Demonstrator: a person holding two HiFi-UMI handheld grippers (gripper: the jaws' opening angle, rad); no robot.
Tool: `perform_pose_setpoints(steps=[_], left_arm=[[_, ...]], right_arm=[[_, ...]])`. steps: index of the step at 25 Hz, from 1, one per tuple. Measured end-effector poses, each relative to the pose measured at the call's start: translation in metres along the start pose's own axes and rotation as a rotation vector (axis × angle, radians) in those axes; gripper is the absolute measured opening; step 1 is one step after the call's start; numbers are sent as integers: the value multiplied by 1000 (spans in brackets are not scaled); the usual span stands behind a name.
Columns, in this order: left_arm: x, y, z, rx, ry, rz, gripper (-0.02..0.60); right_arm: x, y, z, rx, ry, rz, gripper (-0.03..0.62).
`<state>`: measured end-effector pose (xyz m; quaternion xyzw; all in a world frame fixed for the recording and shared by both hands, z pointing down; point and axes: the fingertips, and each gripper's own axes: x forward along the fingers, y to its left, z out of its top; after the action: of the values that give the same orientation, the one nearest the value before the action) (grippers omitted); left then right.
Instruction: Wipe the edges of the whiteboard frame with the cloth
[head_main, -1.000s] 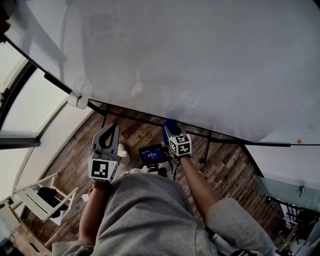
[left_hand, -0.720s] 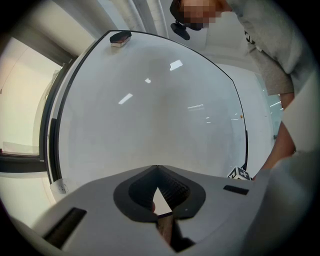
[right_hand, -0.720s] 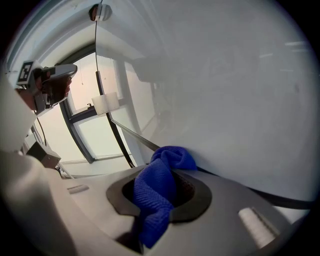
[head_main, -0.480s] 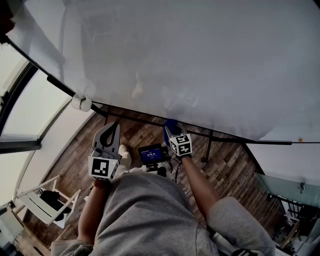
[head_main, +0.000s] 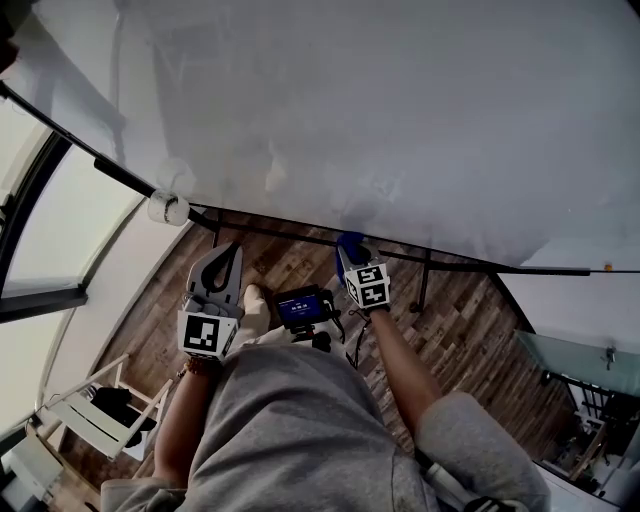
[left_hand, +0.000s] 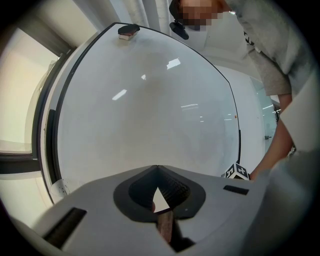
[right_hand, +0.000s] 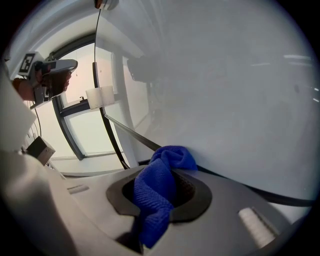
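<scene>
Our R gripper (right_hand: 160, 190) pinches a blue cloth (right_hand: 155, 200), soft & bunched up, its tail hanging down under the jaws. The cloth's top bump touches the black bottom edge of the whiteboard frame (right_hand: 290, 197). Our L gripper (left_hand: 159, 196) is pressed together w/ nothing in it, off the whiteboard (left_hand: 150, 110). Vs 1 s ago, the cloth has stayed on that edge.

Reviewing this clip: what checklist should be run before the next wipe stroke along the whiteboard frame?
1. Cloth gripped: ok, right gripper clamps the blue cloth.
2. Cloth contact: ok, it appears pressed against the bottom edge of the whiteboard frame.
3. Free hand: ok, left gripper shut, empty, apparently clear of the frame.
4. Path leftward: not ok, a white object sits at the frame's corner.
5. Dirt left on the edge: cannot tell.
</scene>
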<state>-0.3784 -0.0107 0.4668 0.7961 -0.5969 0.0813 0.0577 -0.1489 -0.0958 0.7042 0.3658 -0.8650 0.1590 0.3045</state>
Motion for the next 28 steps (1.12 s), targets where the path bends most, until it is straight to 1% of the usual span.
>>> perform_pose_setpoints(steps=[4,8,11,16,19,26,28], left_arm=[[-4,12,0,10,-4,-16,8],[-7,22,1,11,-30,-37,8],[-7,29,-2,18,-20,-51,8],[-7,38,0,16,-38,-68,8],[-6,41,4,16,-48,-78,8],[-8,52,-5,9,-29,-80,8],[-9,52,-4,13,-35,-88,8]], right_arm=[[1,3,2,36,-20,-35,95],[3,4,3,61,-25,-62,95],[6,8,3,70,-20,-73,95],[15,21,11,67,-13,-65,95],[19,26,14,85,-15,-69,95],[25,35,19,80,-11,-57,95],[27,38,20,78,-14,-54,95]])
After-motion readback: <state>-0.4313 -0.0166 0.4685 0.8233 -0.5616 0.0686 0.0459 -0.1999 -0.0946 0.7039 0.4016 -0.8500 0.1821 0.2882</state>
